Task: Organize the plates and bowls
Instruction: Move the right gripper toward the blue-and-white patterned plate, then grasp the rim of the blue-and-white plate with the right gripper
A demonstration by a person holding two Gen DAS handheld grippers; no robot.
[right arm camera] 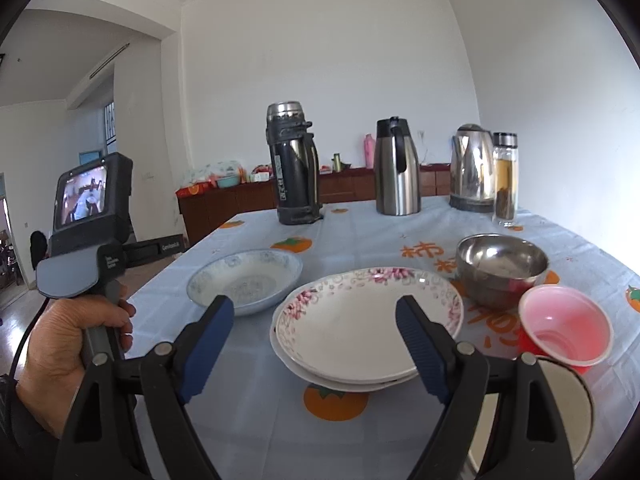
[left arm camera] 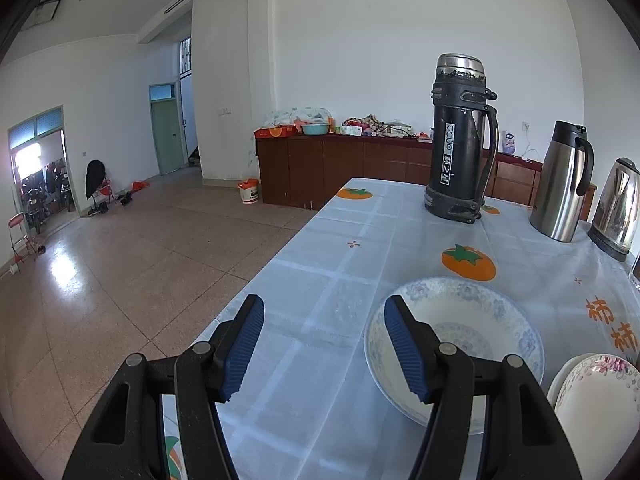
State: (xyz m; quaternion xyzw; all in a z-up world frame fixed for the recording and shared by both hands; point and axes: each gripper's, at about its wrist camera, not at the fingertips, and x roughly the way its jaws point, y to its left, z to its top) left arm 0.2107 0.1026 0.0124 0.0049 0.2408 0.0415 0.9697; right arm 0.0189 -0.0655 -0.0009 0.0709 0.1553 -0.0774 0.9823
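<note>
On the table (right arm camera: 280,432) with the fruit-print cloth, we work from the largest piece down. We judge the step in hand as picking up the pink-flowered plate stack (right arm camera: 352,332), which sits level, rim up, round with no long axis. The right gripper (right arm camera: 316,344) stands wide open and empty before it; we advise pinching the near rim squarely. The blue-patterned bowl (left arm camera: 472,320) rests just beside the stack, mouth up. The left gripper (left arm camera: 324,348) is open, holding nothing.
</note>
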